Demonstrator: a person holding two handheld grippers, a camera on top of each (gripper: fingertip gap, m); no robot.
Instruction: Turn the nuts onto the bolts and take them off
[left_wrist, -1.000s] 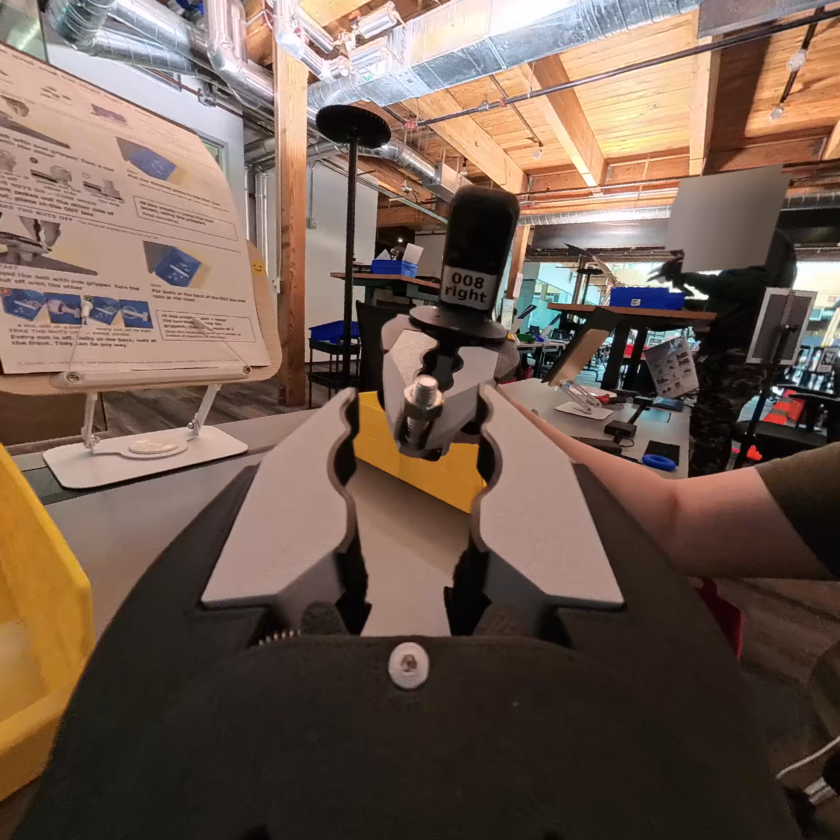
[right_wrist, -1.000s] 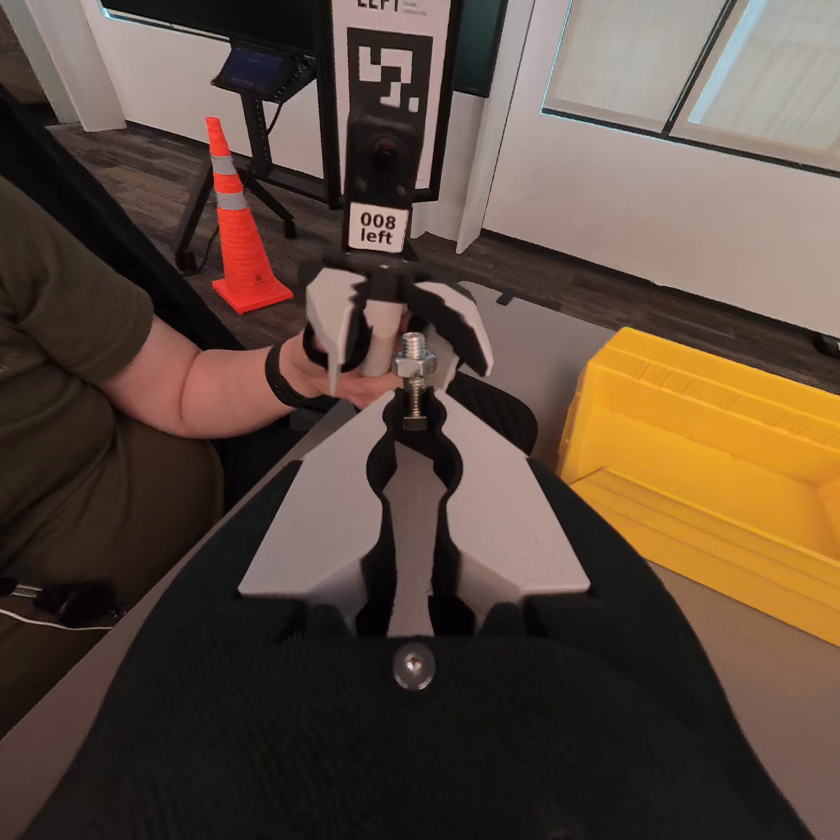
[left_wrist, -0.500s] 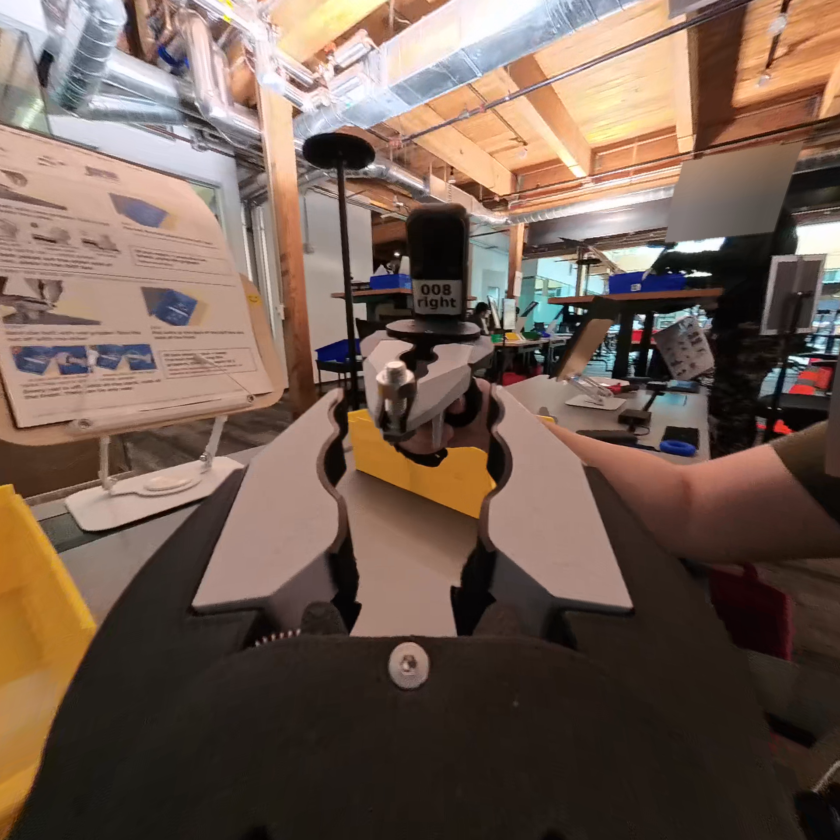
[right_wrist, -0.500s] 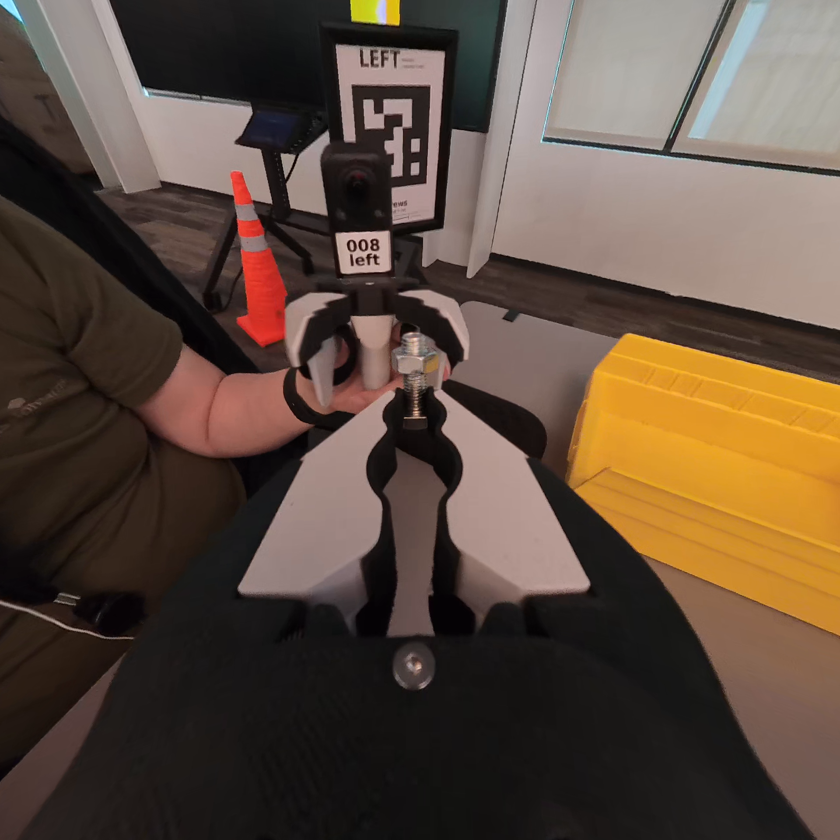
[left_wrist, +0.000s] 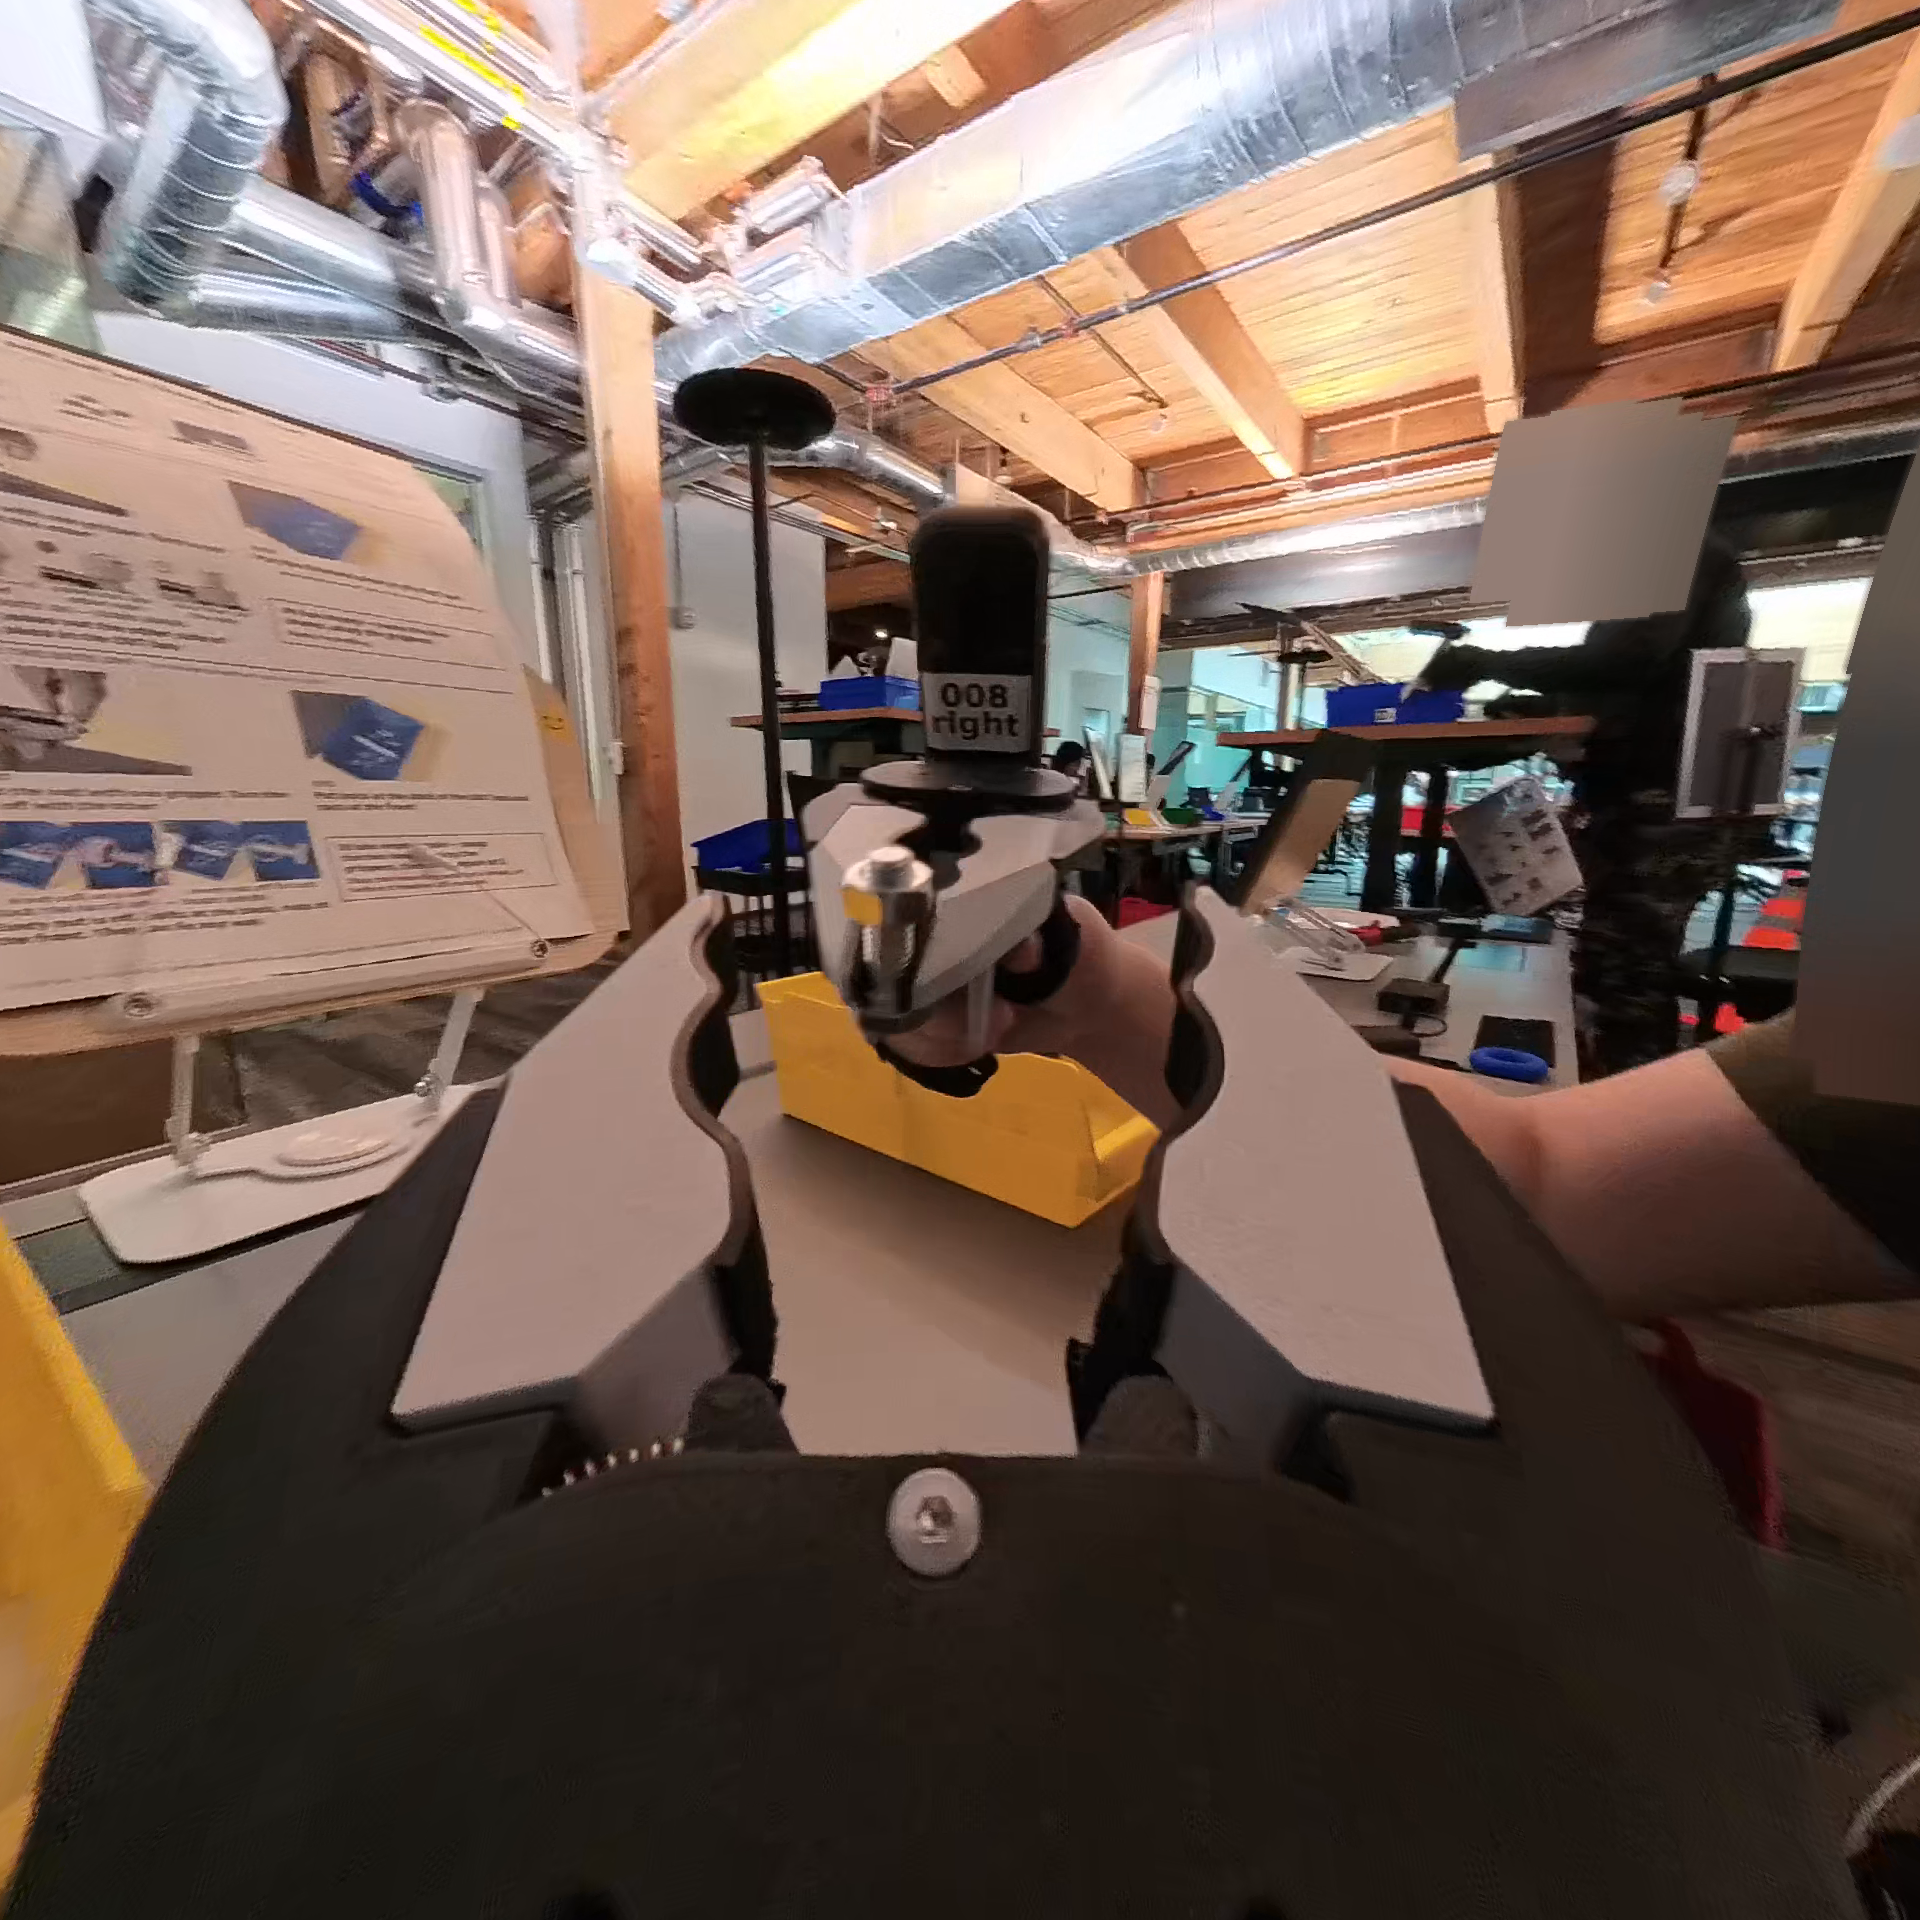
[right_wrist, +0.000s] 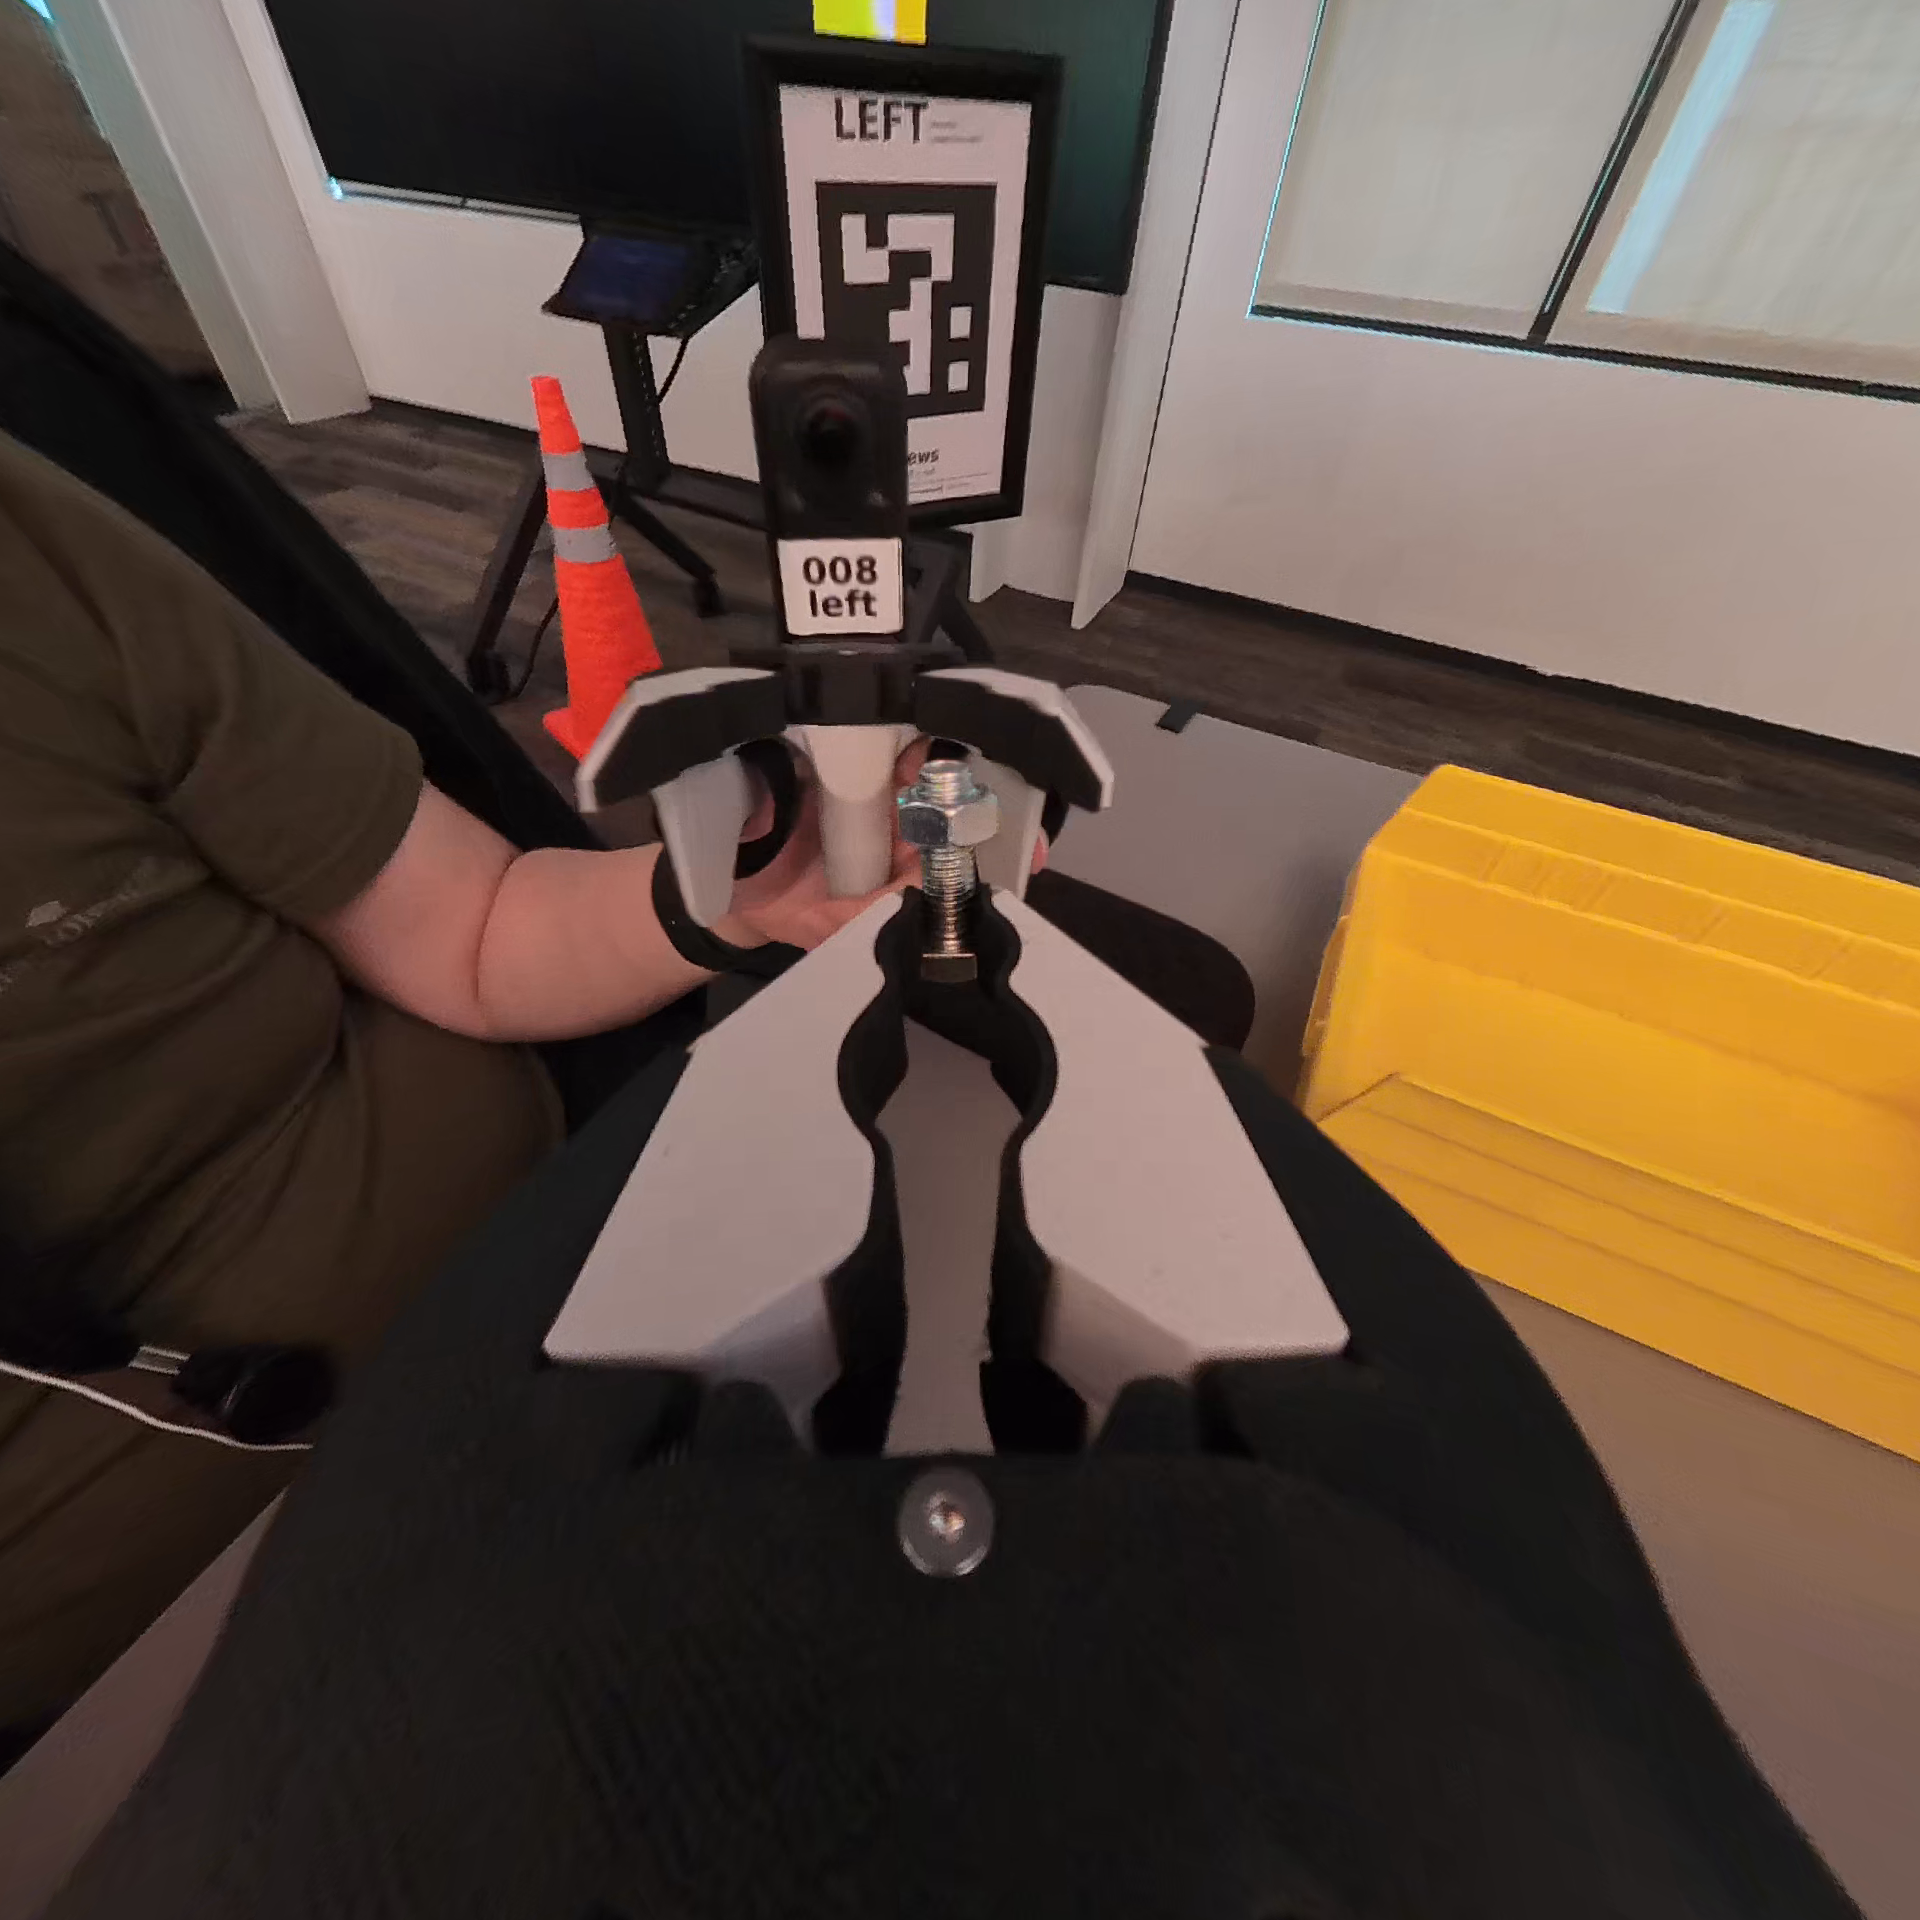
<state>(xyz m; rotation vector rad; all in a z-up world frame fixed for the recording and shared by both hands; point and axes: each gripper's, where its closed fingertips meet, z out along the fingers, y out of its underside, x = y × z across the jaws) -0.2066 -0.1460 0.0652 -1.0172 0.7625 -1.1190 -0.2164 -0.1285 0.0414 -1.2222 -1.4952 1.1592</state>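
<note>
A: Right gripper (right_wrist: 948, 940) state?

B: Closed at the tips on the head end of a silver threaded steel bolt (right_wrist: 943, 894). The bolt stands up out of the tips, roughly upright, held above the grey worktop (right_wrist: 1226, 769). A silver hex nut (right_wrist: 948, 814) sits near its top end, with a bit of thread showing above it.

A: Left gripper?

B: The left gripper (left_wrist: 951, 940) is wide open and holds nothing. In the right wrist view it sits just behind the bolt, fingers spread to either side. I can't tell whether it touches the nut.

A: From the left wrist view?

B: Bolt and nut are ahead of the open fingers, left of centre, pinched in the right gripper. Slightly blurred there.

A: Bins?

B: A yellow plastic bin (left_wrist: 966, 1107) sits on the worktop behind the right gripper; its inside is hidden from this angle. A second yellow plastic bin (right_wrist: 1621, 1049) is to the right in the right wrist view; the visible part of its interior shows no parts. There is also a yellow edge at the far left of the left wrist view, contents not visible.

A: Anything else?

B: A printed instruction sheet on a white stand (left_wrist: 239, 727) at the left, and an orange traffic cone (right_wrist: 587, 582) on the floor.
</note>
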